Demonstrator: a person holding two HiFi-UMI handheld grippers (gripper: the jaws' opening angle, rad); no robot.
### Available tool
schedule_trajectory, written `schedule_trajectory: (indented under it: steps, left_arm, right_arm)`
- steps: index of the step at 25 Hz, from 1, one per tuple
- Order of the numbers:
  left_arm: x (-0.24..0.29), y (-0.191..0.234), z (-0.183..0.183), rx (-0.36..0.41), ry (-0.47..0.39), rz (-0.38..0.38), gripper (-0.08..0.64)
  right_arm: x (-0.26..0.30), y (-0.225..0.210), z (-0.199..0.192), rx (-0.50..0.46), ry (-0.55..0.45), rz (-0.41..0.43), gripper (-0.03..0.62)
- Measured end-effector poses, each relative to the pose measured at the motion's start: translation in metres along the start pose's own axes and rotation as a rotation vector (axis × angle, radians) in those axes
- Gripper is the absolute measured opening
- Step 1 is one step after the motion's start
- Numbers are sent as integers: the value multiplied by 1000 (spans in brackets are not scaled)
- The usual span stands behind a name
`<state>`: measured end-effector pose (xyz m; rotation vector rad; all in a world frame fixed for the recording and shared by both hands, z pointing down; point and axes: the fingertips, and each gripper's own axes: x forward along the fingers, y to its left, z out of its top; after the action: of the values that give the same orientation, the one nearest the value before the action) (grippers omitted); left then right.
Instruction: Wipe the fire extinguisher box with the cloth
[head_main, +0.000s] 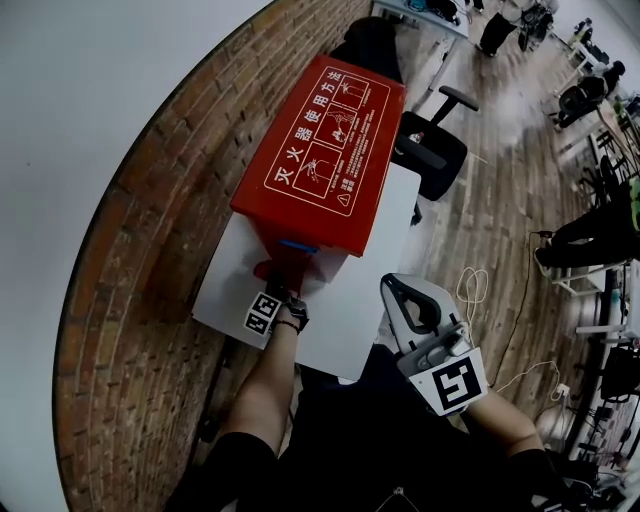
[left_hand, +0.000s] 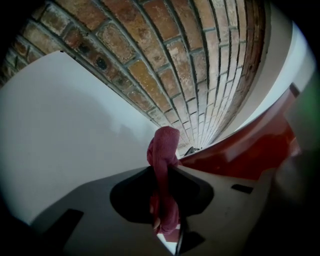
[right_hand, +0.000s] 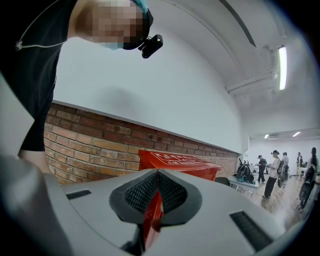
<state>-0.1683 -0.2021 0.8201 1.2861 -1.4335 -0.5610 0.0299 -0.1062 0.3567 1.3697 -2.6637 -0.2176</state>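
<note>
The red fire extinguisher box (head_main: 320, 150) with white print on its lid stands on a white table (head_main: 350, 300) against the brick wall. My left gripper (head_main: 276, 282) is at the box's near end, low on its front face, shut on a dark red cloth (head_main: 266, 268). In the left gripper view the cloth (left_hand: 164, 145) sticks up from the left gripper (left_hand: 161, 172), with the box (left_hand: 250, 150) just to the right. My right gripper (head_main: 395, 292) hangs off the table's near right corner, shut and holding nothing. The right gripper view shows the right gripper (right_hand: 157, 174) pointing at the box (right_hand: 177, 160).
A brick wall (head_main: 150, 200) runs along the left behind the box. A black office chair (head_main: 435, 150) stands on the wooden floor to the right. White cables (head_main: 472, 290) lie on the floor near the table. Several people (right_hand: 272, 170) and desks are far off.
</note>
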Motion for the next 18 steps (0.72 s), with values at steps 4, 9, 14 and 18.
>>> schedule_trajectory:
  steps: [4,9,14,18]
  left_arm:
    - [6,17,-6,38,30,67,129]
    - [11,31,-10,70,55,133,129]
    - [15,40,-14,65,66,167,129]
    - [15,42,-21,45,69,179,129]
  right_arm:
    - [2,-1,-2,-3,2,3,20]
    - [0,-6,-5,-4,12,-4,20]
    - [-4,-12,-9,0,20,-16,20]
    - [-6,-14,-11,4,25,-18,20]
